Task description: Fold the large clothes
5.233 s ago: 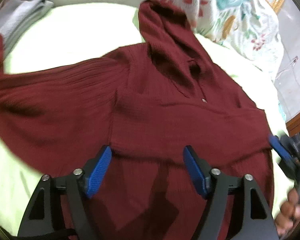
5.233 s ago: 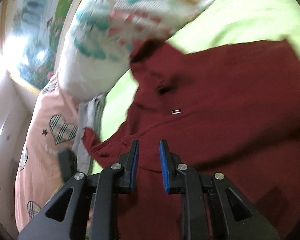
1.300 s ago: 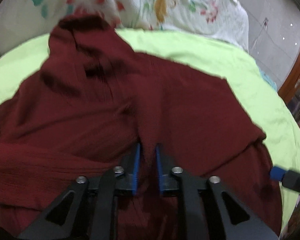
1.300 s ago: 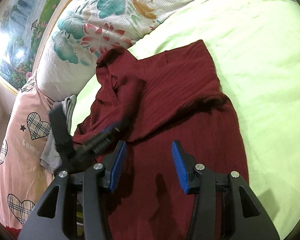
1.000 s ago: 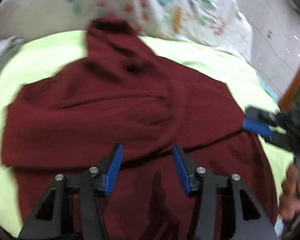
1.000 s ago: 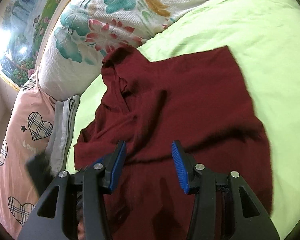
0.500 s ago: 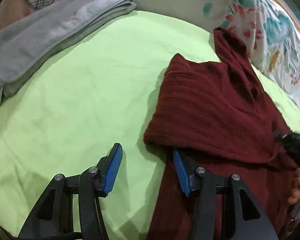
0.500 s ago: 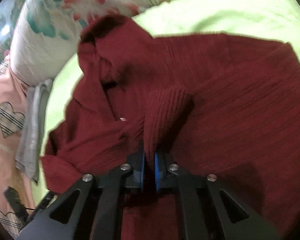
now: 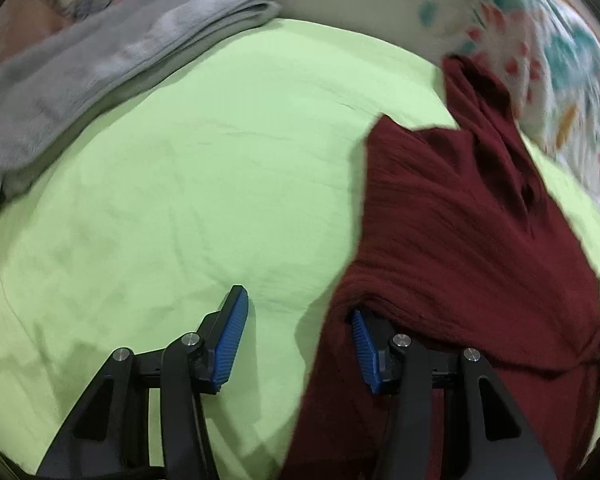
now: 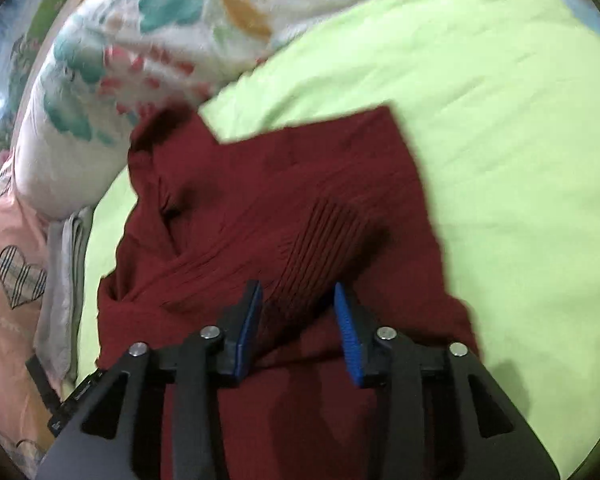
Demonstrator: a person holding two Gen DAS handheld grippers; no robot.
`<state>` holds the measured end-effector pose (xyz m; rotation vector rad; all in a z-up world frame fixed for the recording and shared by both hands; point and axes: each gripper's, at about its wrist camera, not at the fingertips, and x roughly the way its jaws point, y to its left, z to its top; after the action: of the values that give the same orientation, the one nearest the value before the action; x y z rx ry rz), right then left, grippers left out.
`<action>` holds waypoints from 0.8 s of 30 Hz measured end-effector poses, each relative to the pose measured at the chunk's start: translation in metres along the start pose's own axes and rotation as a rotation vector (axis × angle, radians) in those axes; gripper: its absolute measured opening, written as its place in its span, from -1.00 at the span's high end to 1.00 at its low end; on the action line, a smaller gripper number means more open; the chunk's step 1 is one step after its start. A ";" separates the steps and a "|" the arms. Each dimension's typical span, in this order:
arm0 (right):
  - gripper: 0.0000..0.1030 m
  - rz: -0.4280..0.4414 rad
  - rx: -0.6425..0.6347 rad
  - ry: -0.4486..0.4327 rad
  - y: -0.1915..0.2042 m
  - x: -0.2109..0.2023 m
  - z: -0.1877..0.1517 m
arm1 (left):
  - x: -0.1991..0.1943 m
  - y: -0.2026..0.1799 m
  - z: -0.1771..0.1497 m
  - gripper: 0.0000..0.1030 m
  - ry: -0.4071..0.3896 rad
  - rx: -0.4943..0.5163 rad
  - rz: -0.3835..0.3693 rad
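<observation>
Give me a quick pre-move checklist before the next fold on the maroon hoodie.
1. Right gripper letting go of the ribbed sleeve: ok, jaws opening, sleeve between the pads but not pinched.
2. Left gripper free: ok, open, one finger over bare sheet, the other at the maroon hoodie edge.
3. Both sleeves folded over the body: ok.
4. Hood flat: not ok, bunched against the floral pillow.
5. Green sheet beside the hoodie clear: ok; folded grey towel lies apart.
6. Bottom hem position: cannot tell.
</observation>
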<state>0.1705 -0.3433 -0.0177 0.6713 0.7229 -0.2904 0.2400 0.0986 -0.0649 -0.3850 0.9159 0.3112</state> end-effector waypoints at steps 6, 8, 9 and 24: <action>-0.08 0.074 -0.152 -0.194 0.057 -0.039 0.000 | -0.003 0.010 -0.005 -0.01 -0.022 -0.020 -0.036; -0.27 0.233 -0.242 -0.070 0.096 -0.013 0.010 | -0.004 0.011 -0.007 -0.01 -0.032 -0.028 -0.043; -0.29 0.307 -0.296 0.022 0.122 0.007 0.011 | -0.005 0.011 -0.008 -0.01 -0.034 -0.029 -0.045; -0.33 0.719 -0.528 0.831 0.340 0.255 -0.020 | -0.007 0.025 -0.015 -0.05 -0.052 -0.073 -0.132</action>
<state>0.5020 -0.0785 -0.0483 0.4851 1.2215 0.8691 0.2151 0.1139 -0.0720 -0.5002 0.8258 0.2334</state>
